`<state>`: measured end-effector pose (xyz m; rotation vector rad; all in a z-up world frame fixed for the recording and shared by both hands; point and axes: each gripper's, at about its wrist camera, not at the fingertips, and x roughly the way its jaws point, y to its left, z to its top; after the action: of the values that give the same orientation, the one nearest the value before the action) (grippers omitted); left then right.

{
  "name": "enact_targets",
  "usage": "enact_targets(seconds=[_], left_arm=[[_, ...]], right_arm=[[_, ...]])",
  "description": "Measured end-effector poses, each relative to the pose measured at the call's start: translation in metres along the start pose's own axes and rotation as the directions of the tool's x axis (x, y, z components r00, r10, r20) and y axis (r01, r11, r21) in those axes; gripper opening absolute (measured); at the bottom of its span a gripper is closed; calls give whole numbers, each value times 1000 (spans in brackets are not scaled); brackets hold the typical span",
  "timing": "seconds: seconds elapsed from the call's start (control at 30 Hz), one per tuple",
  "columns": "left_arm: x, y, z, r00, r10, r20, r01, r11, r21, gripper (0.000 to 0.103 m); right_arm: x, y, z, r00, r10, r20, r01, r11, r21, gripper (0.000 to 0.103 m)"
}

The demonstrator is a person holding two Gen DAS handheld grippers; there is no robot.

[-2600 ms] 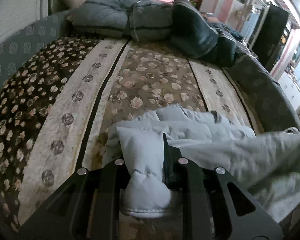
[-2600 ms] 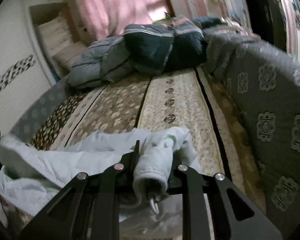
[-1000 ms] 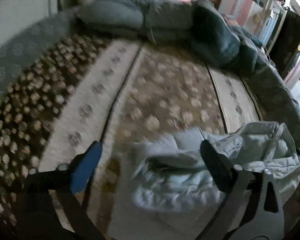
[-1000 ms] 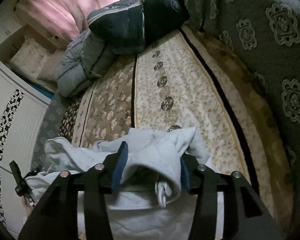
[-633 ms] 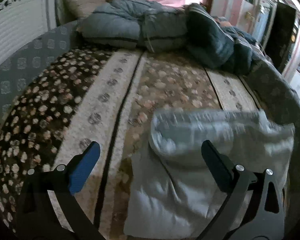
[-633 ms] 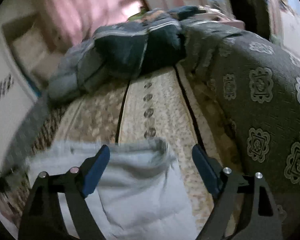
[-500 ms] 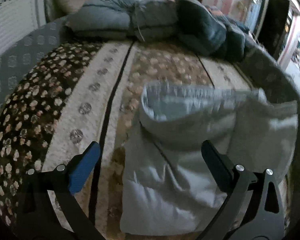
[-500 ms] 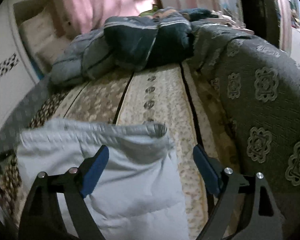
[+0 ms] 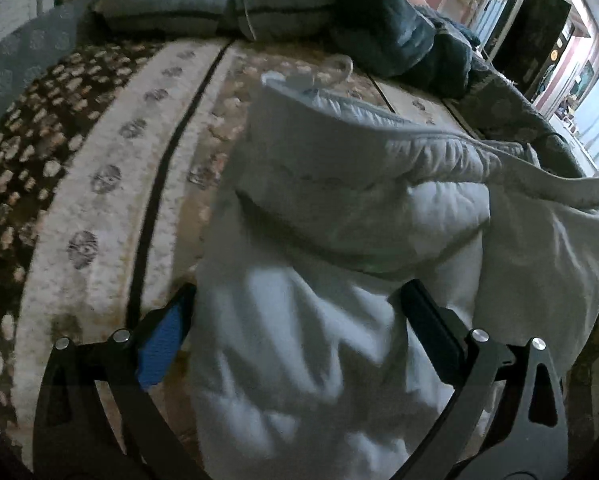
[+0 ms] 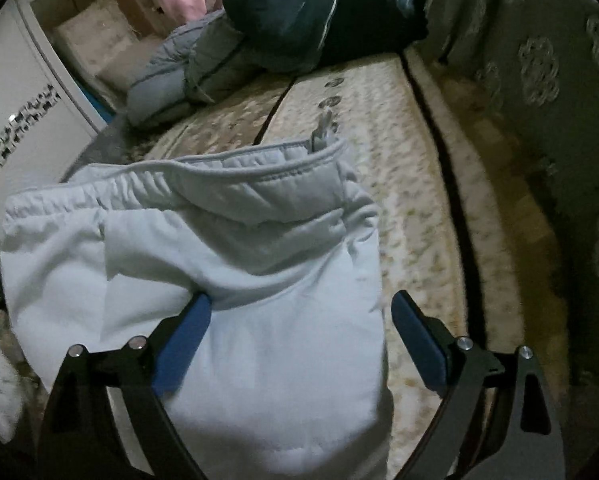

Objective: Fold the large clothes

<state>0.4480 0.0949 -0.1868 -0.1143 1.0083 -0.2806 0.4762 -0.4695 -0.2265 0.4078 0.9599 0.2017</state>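
A pale grey hoodie (image 9: 339, 240) lies on the bed (image 9: 111, 184), on its patterned cover, with the hood (image 10: 259, 196) turned up at the far end and a drawstring (image 10: 323, 128) sticking out beyond it. The left hand-held gripper (image 9: 295, 320) hovers over the near part of the hoodie with its jaws spread wide; the cloth lies between the fingers, which do not pinch it. The right hand-held gripper (image 10: 299, 320) is likewise wide apart above the cloth, gripping nothing, its blue pads (image 10: 179, 344) clear on either side. At the head of the bed a heap of dark and grey quilts (image 10: 283, 28) is bunched up, well apart from the hoodie. A grey patterned blanket (image 10: 539, 60) runs along the bed's right side.
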Motion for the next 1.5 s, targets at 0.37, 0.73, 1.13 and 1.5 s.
enact_targets(seconds=[0.37, 0.73, 1.13, 1.5], left_arm=[[-38, -25, -8, 997, 64, 31, -66, 995, 75, 24], [-1, 24, 45, 996, 79, -41, -81, 995, -64, 26], [-51, 34, 24, 976, 216, -30, -218, 972, -82, 79], [-98, -103, 15, 982, 161, 96, -165, 986, 35, 89]], right_arm=[[-32, 66, -12, 973, -183, 140, 210, 955, -211, 14], [-10, 68, 67, 915, -376, 142, 392, 915, -101, 13], [-39, 22, 40, 936, -352, -7, 351, 932, 85, 44], [-64, 164, 28, 968, -211, 139, 225, 970, -88, 63]])
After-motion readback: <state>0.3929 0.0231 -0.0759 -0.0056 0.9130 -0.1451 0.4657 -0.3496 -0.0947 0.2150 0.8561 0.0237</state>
